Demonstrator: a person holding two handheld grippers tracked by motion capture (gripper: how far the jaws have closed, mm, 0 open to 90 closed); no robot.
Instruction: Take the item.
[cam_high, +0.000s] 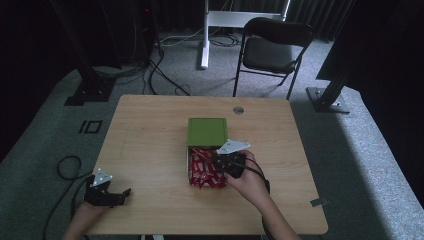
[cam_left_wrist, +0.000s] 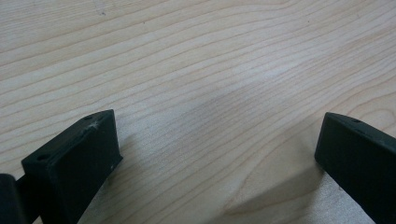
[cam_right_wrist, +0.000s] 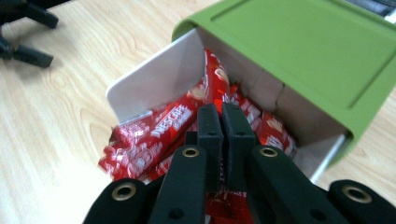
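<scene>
Right gripper (cam_right_wrist: 222, 116) sits directly over the pulled-out white drawer (cam_right_wrist: 154, 81) of the green box (cam_high: 207, 131), jaws pressed together among the red coffee sachets (cam_right_wrist: 161, 133); whether a sachet is pinched I cannot tell. Sachets lie lengthwise along the drawer, running out from the box. Left gripper (cam_high: 125, 192) rests well apart at the table's (cam_high: 150, 125) near-left edge, jaws spread over bare wood. Right hand is plainly nearer.

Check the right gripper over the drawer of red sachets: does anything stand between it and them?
Nothing visible does. The right gripper hangs with jaws together directly over the sachets in the pulled-out drawer; the green lid sits behind, not across them.
</scene>
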